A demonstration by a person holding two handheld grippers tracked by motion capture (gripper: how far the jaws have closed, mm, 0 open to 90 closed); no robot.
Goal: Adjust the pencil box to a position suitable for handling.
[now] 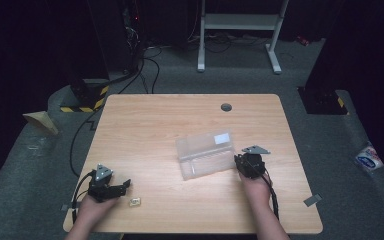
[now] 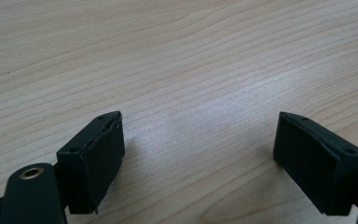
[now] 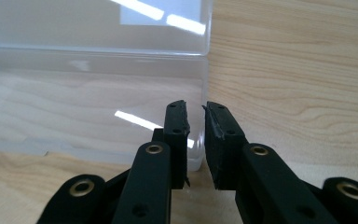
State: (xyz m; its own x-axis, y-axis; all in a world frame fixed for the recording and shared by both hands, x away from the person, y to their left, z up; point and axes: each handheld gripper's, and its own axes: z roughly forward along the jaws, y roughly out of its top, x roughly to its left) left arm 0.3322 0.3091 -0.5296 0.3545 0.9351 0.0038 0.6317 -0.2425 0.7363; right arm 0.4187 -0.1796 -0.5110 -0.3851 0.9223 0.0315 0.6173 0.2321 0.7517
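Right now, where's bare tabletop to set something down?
Free: the far left of the table, and the strip between the left gripper and the open clear plastic box. Crowded: the box's right end, where the right gripper grips its wall, and near the small item.

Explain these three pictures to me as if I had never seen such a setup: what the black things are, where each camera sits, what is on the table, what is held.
A person sits at a wooden table and holds a black two-jaw tool in each hand. The high view looks down from above. The other two cameras ride on the tools and look along their jaws.

The left tool rests over bare wood, jaws wide apart, nothing between them. The right tool has its jaws nearly shut on the side wall of a clear plastic box, which lies open with its lid folded back. A small pale item, too small to identify, lies near the left tool.
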